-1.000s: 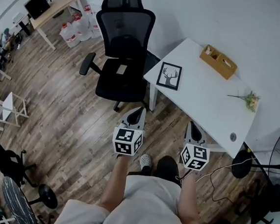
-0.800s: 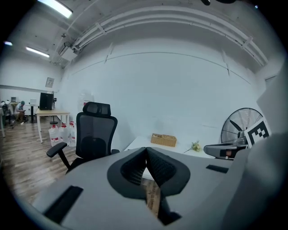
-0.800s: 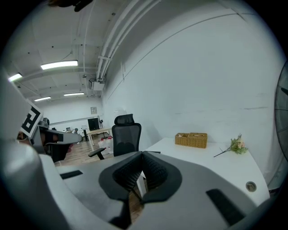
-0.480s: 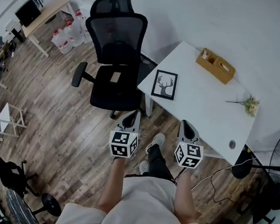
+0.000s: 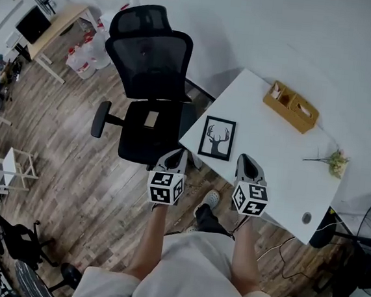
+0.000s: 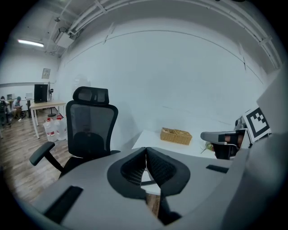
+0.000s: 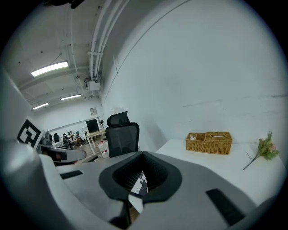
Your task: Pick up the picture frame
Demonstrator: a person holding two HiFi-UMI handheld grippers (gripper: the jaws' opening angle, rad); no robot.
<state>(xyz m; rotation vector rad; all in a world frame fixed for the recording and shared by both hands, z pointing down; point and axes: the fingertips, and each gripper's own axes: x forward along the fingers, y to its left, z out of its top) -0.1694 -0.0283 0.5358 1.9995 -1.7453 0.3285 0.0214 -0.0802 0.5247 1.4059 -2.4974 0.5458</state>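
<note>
Closer in than a second ago: left gripper (image 5: pixel 176 153) now by the near-left corner of the white surface (image 5: pixel 276 160), right gripper (image 5: pixel 247 161) above its near edge. Fingers (image 6: pixel 134 170) of both pressed fully together, gripping nothing. Picture frame (image 5: pixel 217 138) flat on that corner, untouched, between the two grippers and slightly farther off, office chair (image 5: pixel 150 69) to its left

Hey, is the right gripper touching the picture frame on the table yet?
Apart. In the head view a strip of bare table shows between the right gripper and the picture frame.
</note>
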